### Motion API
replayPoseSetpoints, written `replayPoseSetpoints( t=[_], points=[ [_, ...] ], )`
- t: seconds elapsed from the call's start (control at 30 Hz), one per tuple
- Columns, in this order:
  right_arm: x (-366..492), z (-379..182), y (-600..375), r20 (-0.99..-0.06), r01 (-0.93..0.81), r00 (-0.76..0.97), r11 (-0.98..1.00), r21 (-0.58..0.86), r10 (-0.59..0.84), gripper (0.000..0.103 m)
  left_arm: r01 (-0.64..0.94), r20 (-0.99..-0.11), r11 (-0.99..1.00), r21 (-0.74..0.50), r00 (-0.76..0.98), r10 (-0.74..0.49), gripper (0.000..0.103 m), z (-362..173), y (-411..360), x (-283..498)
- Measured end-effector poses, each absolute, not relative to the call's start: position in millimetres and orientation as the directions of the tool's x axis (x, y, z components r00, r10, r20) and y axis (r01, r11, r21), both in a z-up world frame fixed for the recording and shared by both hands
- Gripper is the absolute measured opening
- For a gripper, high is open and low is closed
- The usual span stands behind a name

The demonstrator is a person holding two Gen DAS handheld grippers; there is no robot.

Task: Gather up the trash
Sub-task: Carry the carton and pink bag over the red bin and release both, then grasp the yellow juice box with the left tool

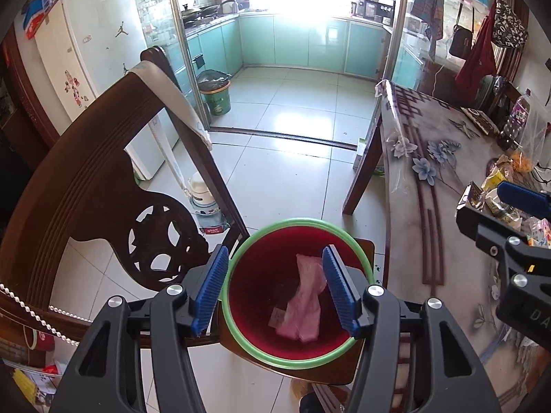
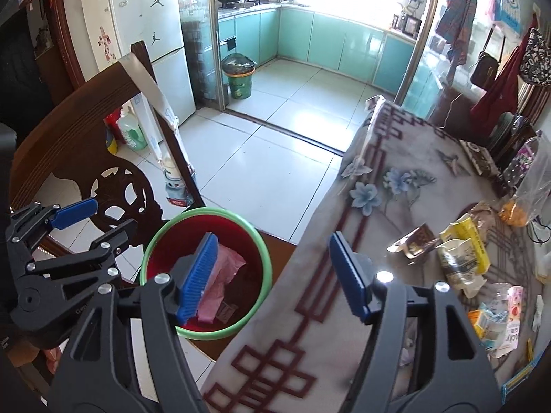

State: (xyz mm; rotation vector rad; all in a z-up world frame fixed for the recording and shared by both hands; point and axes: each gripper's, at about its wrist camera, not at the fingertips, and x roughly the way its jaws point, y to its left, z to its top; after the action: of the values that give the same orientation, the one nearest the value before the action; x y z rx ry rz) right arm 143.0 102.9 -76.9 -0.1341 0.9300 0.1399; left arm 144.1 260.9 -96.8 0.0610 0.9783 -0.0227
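A red bin with a green rim (image 1: 296, 361) stands on a wooden chair seat beside the table; it also shows in the right wrist view (image 2: 151, 247). A pink wrapper (image 1: 304, 299) lies inside it, also seen from the right wrist (image 2: 229, 258). My left gripper (image 1: 275, 287) hovers open and empty over the bin. My right gripper (image 2: 275, 275) is open and empty above the table edge. Several wrappers lie on the table: a yellow packet (image 2: 465, 241), a brown foil packet (image 2: 413, 237) and a pink carton (image 2: 513, 313).
The carved chair back (image 1: 86, 186) rises left of the bin. The table (image 2: 396, 158) has a floral cloth. A plastic bag with snacks (image 2: 530, 186) sits at its far right. A green kitchen bin (image 1: 215, 93) stands on the tiled floor beyond.
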Motion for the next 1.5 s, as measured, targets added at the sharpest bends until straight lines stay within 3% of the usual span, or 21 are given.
replayPoseSetpoints(
  t=[0.53, 0.6, 0.73, 0.9, 1.17, 1.4, 1.5],
  points=[
    [88.9, -39.3, 27.5, -0.736, -0.076, 0.677, 0.996, -0.054, 0.012, 0.068, 0.160, -0.798, 0.986, 0.050, 0.600, -0.057, 0.054, -70.4, 179.2, 113.2],
    [81.3, -38.0, 12.2, -0.735, -0.057, 0.678, 0.997, -0.050, 0.002, 0.072, 0.182, -0.798, 0.983, 0.033, 0.597, -0.083, 0.055, -69.6, 164.3, 109.3],
    [65.0, -43.7, -30.5, -0.753, -0.012, 0.658, 1.000, -0.006, 0.003, 0.075, 0.231, -0.794, 0.973, -0.014, 0.588, -0.151, 0.069, -69.3, 129.8, 100.0],
    [40.9, -62.0, -98.4, -0.797, 0.069, 0.604, 0.997, 0.043, -0.008, 0.081, 0.302, -0.802, 0.952, -0.051, 0.555, -0.220, 0.069, -73.0, 76.0, 87.9],
    [-0.5, -86.3, -205.6, -0.837, 0.202, 0.540, 0.979, 0.025, -0.091, 0.081, 0.422, -0.839, 0.898, -0.129, 0.436, -0.326, 0.069, -102.3, -28.2, 66.0],
    [-26.4, -96.9, -291.5, -0.846, 0.316, 0.508, 0.949, 0.006, -0.164, 0.081, 0.508, -0.885, 0.851, -0.130, 0.328, -0.331, 0.069, -145.9, -117.8, 65.5],
    [-34.1, -100.8, -318.0, -0.851, 0.357, 0.494, 0.934, 0.010, -0.180, 0.081, 0.511, -0.898, 0.851, -0.121, 0.310, -0.314, 0.064, -160.2, -142.6, 72.1]
  ],
)
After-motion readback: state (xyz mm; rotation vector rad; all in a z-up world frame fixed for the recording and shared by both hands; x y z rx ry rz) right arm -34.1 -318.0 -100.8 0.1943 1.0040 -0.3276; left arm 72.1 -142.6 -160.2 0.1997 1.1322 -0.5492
